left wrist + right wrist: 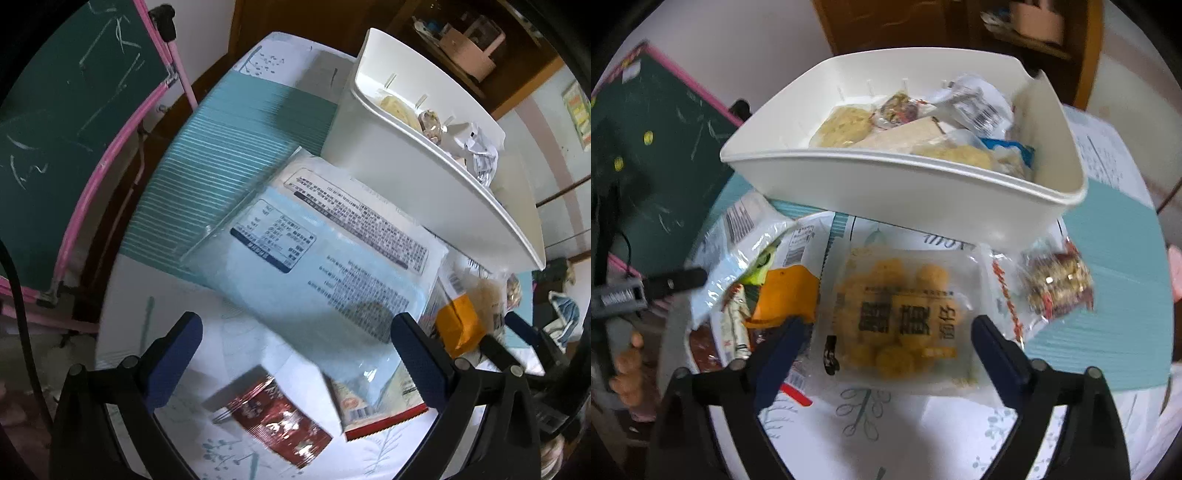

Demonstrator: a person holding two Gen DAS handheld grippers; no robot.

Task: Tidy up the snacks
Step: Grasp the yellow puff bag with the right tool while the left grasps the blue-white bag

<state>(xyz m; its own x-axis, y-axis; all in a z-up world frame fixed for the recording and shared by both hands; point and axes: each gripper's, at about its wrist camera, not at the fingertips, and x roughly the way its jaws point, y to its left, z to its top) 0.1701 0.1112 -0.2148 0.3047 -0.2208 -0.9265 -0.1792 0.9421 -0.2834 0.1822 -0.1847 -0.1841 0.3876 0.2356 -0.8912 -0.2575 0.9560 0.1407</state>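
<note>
Yellow-ball snack pack (899, 314) with bold black characters, barcoded wrappers in white bin (923, 192)

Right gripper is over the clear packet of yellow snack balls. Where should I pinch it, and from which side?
Come straight down on the clear packet of yellow snack balls, which lies flat on the table in front of the white plastic bin. The open right gripper already straddles it. I would pinch across its near half, where the flat film edges give the pads purchase.

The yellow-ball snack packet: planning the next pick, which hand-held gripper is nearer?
Right hand-held gripper straddles the yellow-ball snack packet. Left hand-held gripper hovers over the blue packet.
</note>
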